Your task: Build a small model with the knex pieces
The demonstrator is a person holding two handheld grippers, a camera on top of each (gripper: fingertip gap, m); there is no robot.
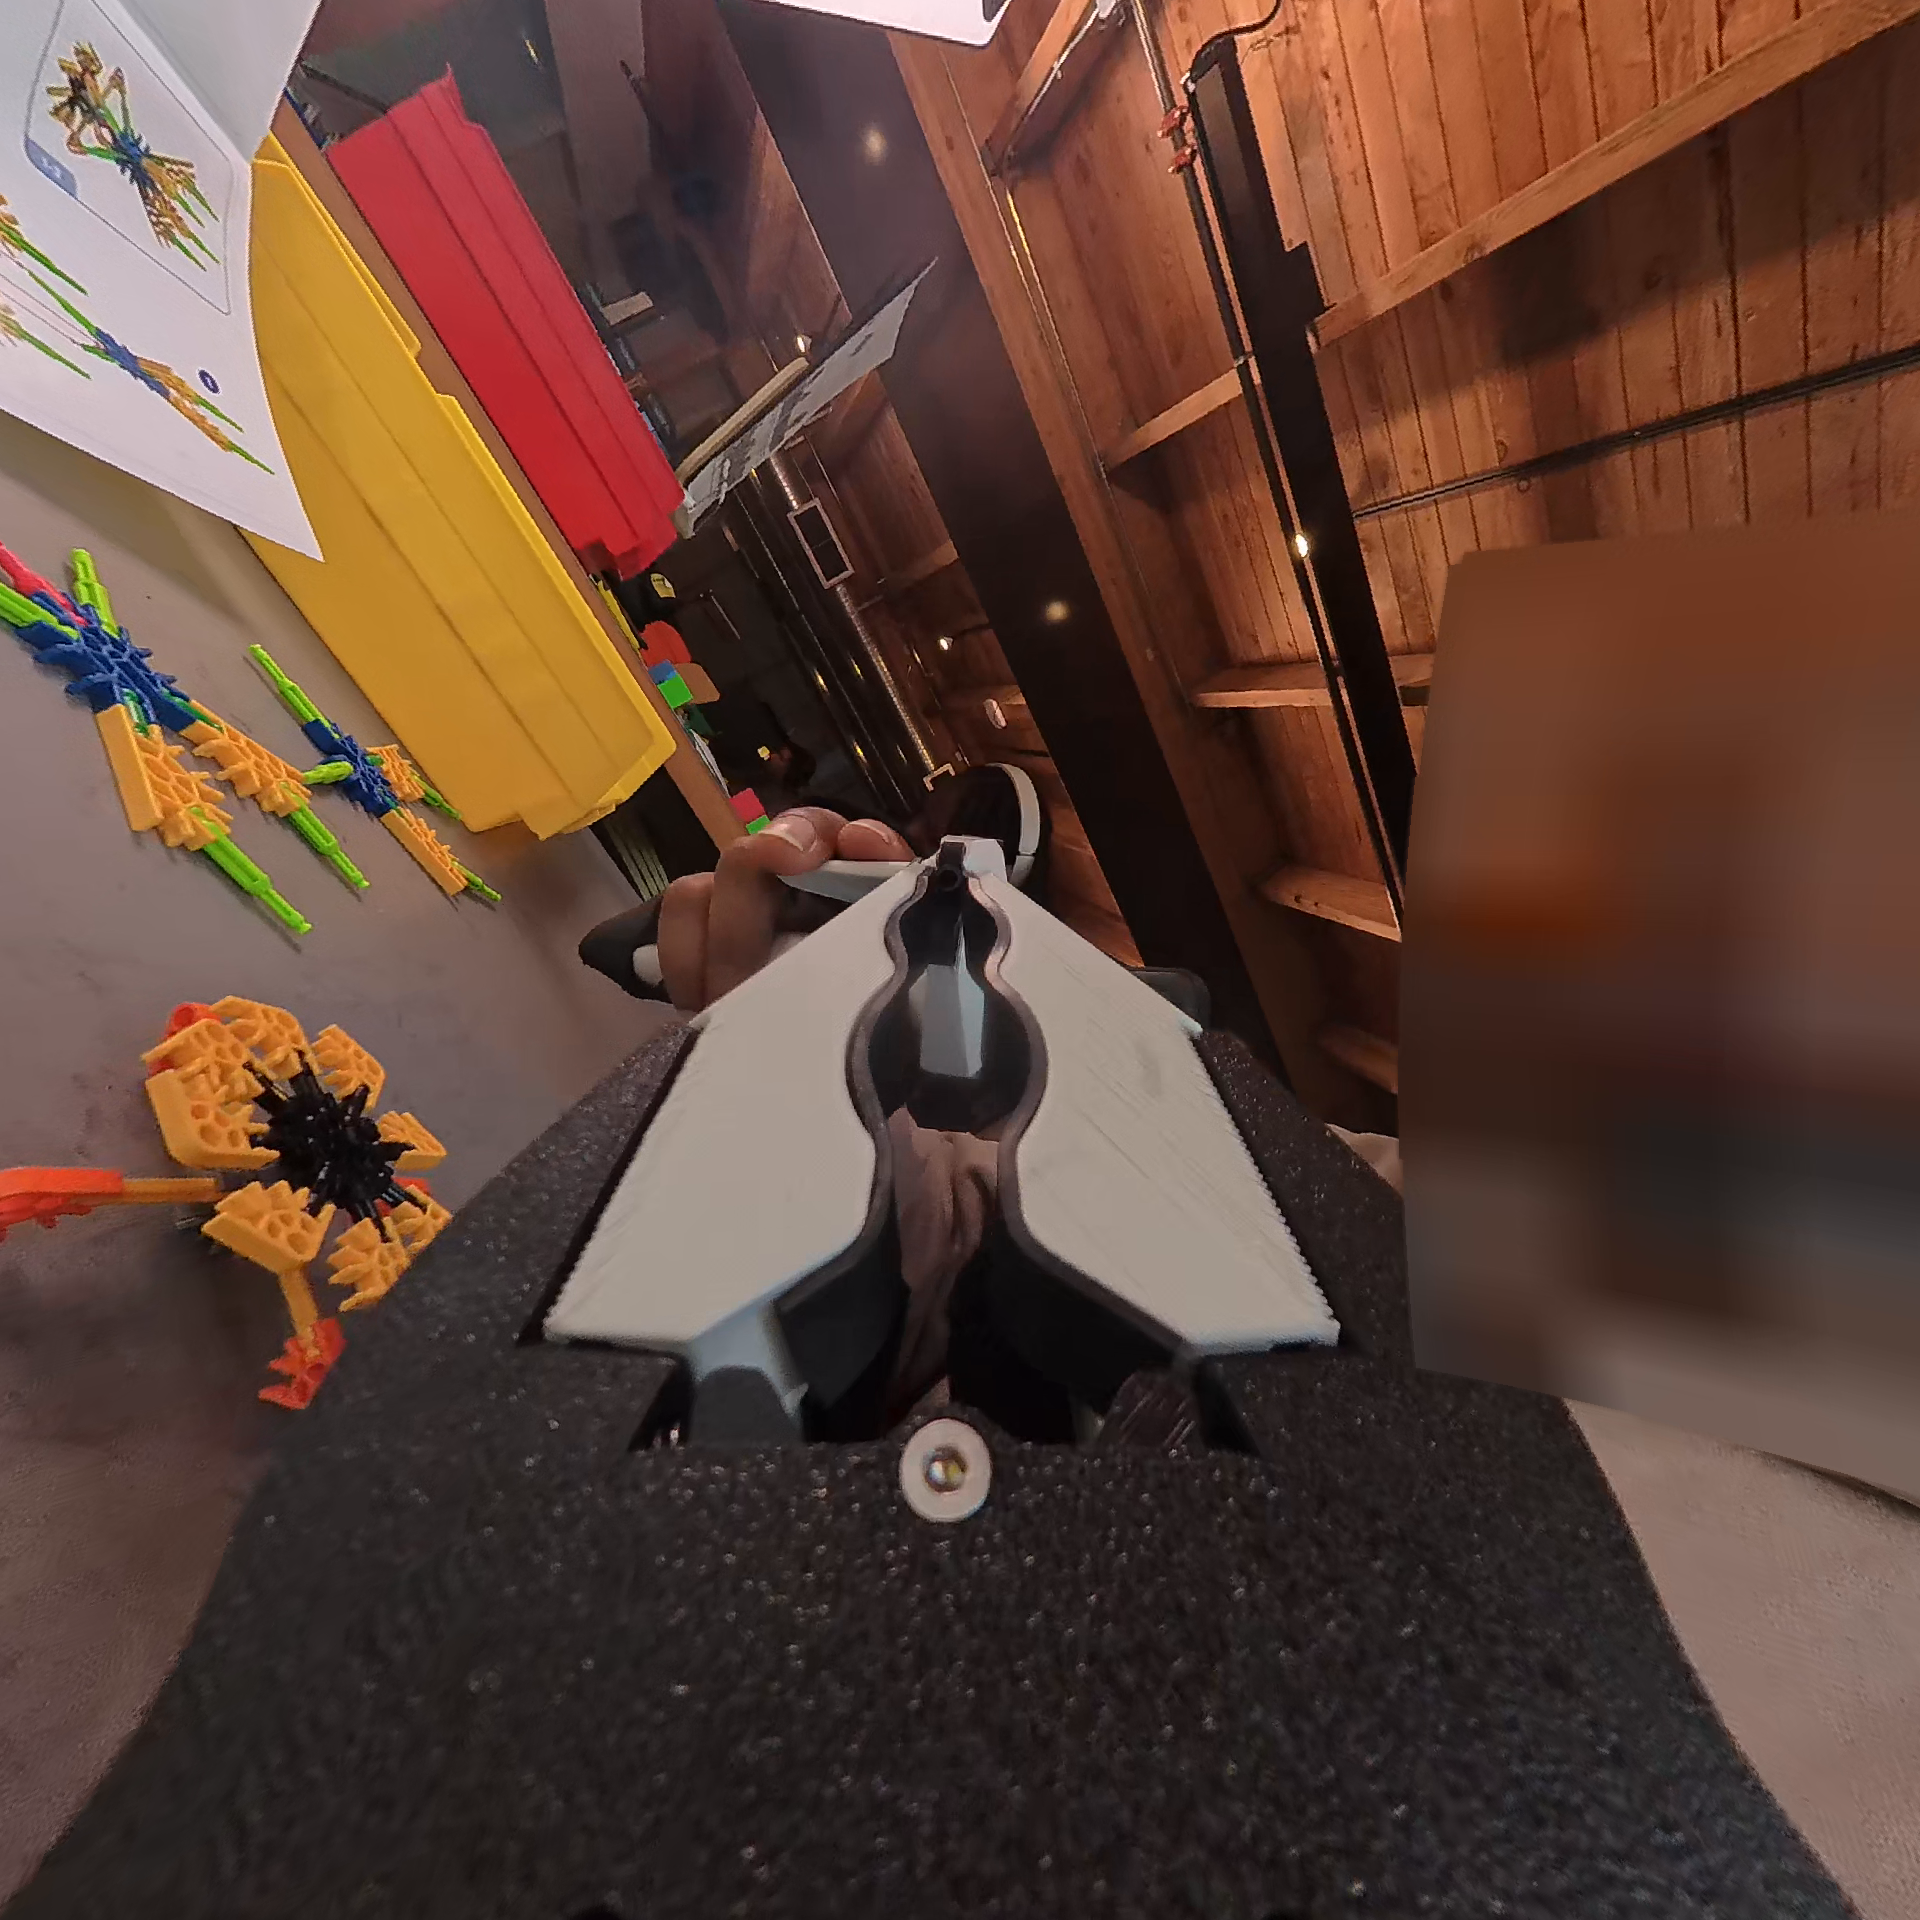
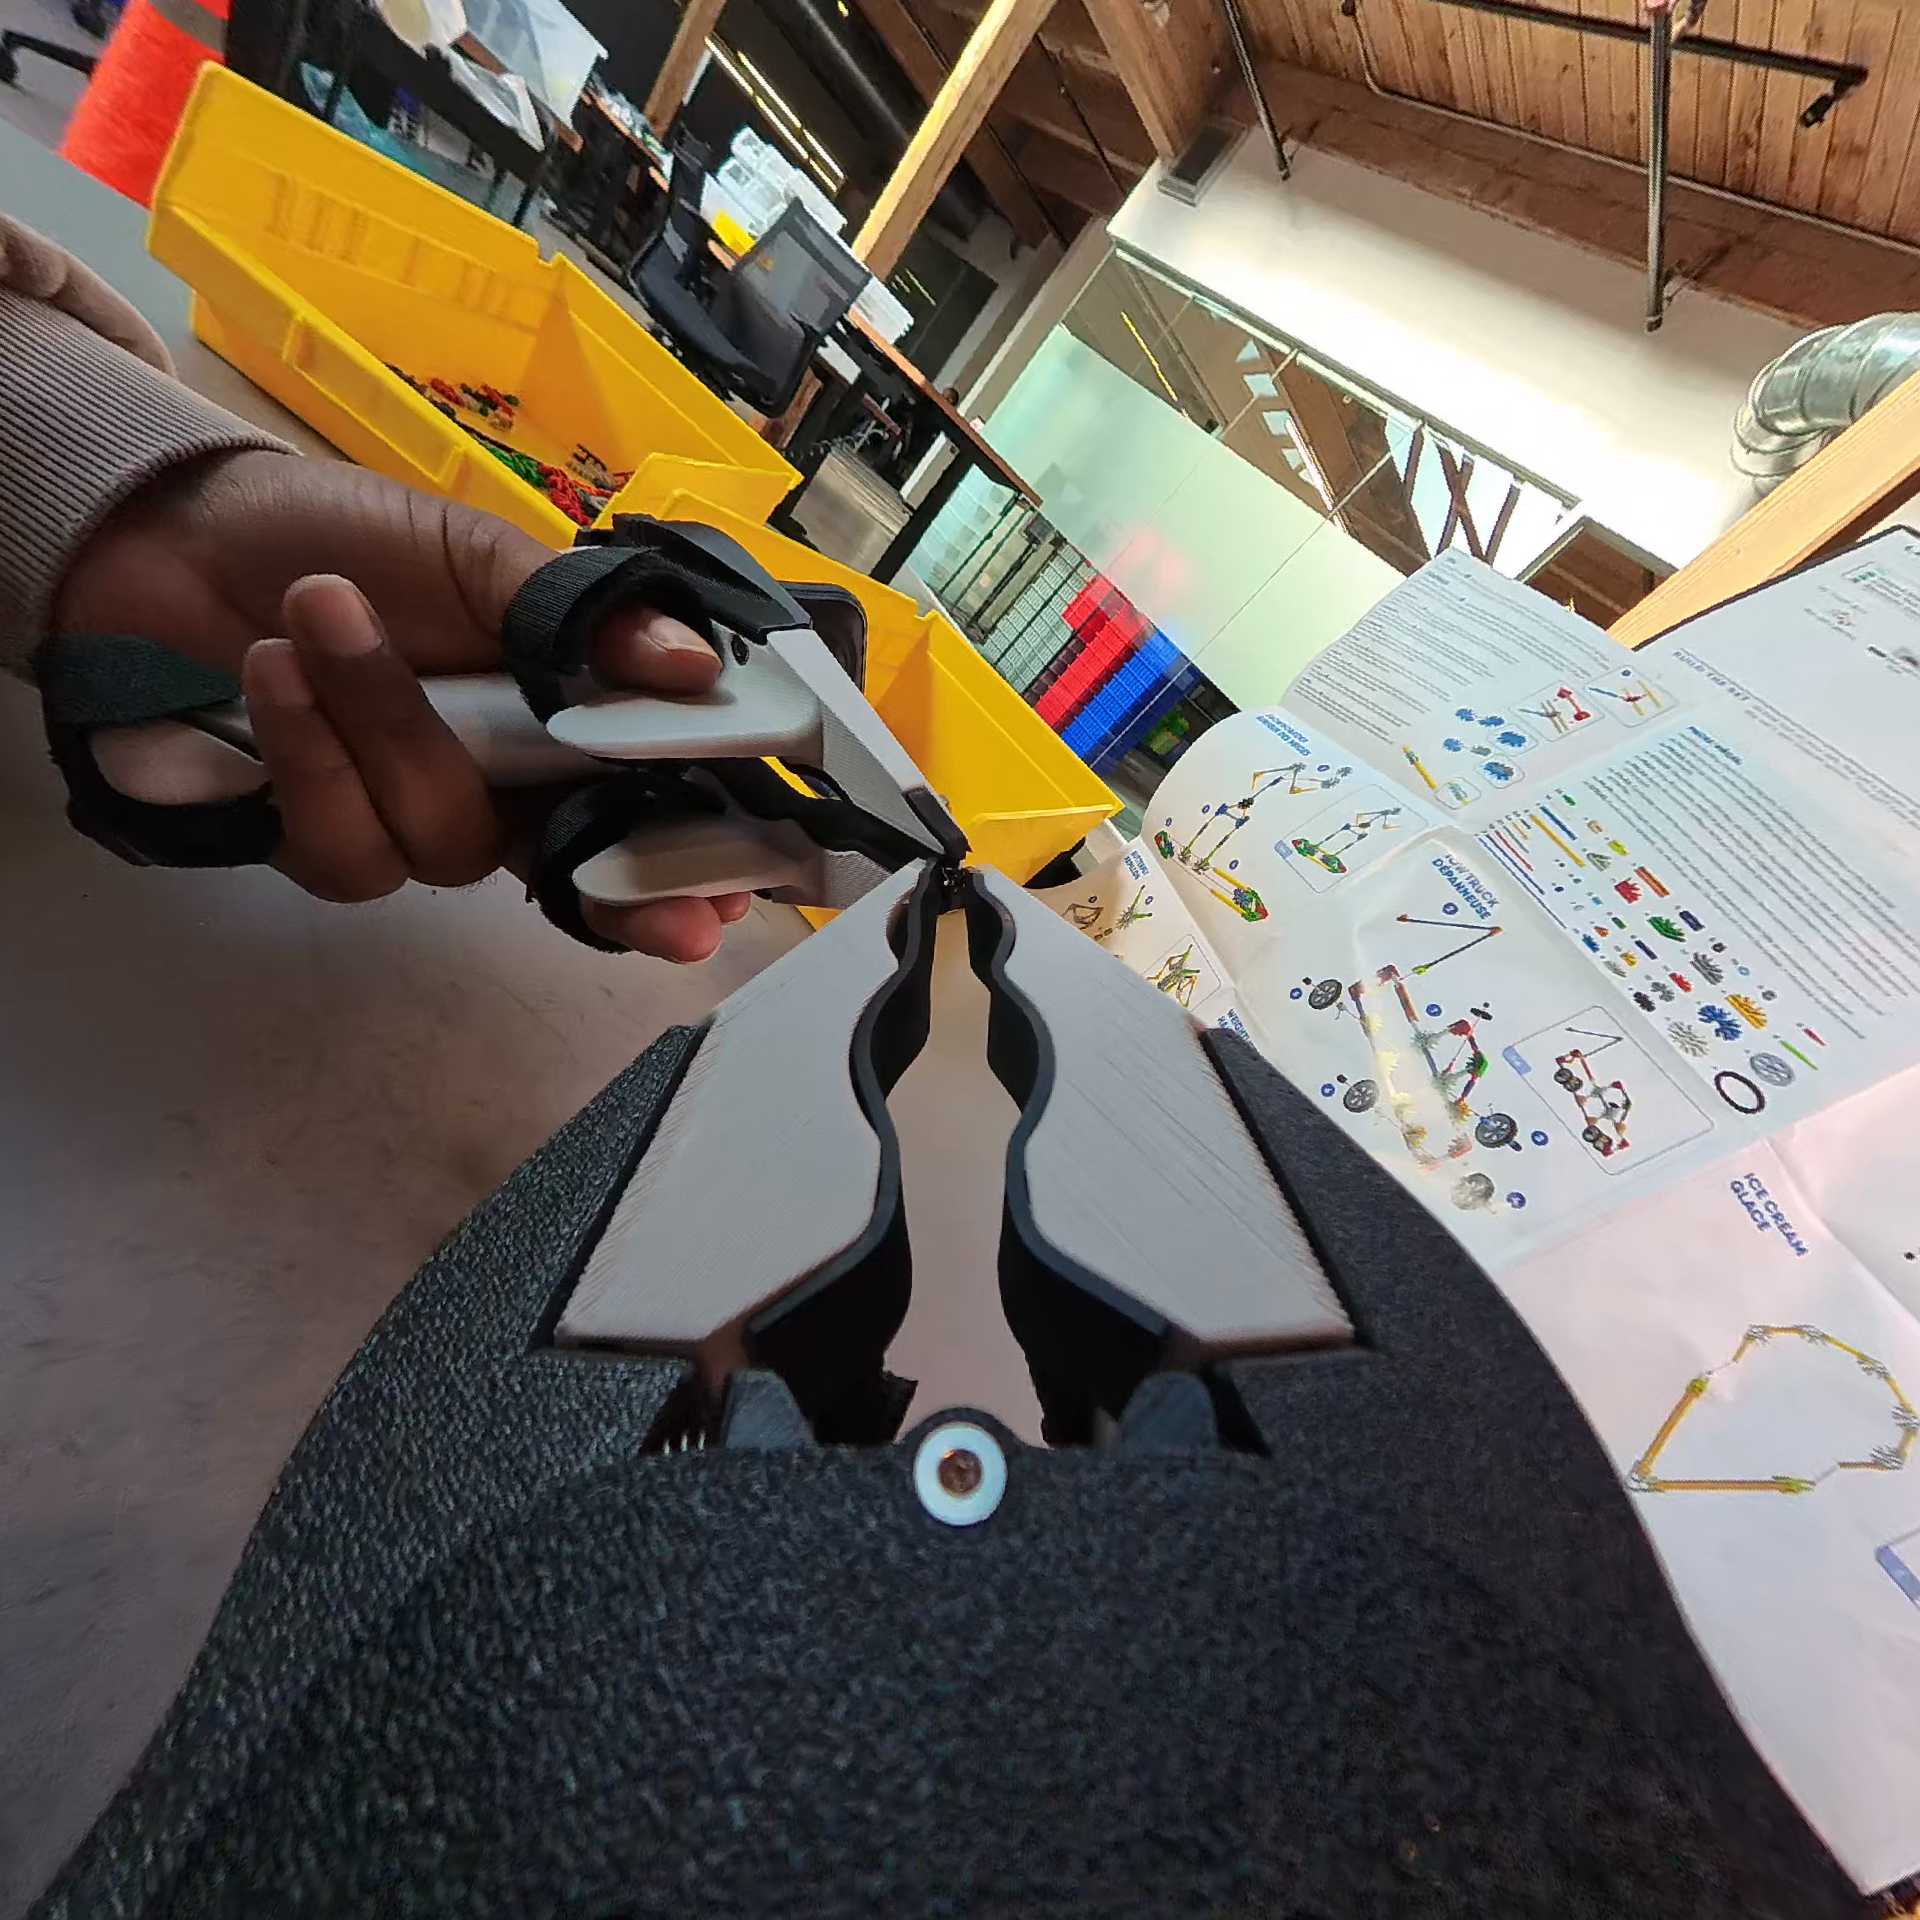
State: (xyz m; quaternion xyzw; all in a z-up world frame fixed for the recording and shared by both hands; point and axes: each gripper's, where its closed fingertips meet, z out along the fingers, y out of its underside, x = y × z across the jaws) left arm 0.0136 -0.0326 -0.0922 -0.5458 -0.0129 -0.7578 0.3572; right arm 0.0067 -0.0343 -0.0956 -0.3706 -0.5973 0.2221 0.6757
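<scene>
Over the bench (image 2: 208, 1143), near the yellow bin (image 2: 343, 281): pinching a small black piece (image 1: 950, 864) in the left tongs (image 1: 951, 888), narrowed, tip to tip with the right tongs (image 2: 951, 896), narrowed onto it too. Looks a thin hold; may slip and drop among the toy models (image 1: 301, 1143) if either twists.

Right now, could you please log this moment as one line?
left tool: shut on small black piece | right tool: shut on same piece, tips meeting | nearby: yellow bin, instruction sheet
</scene>
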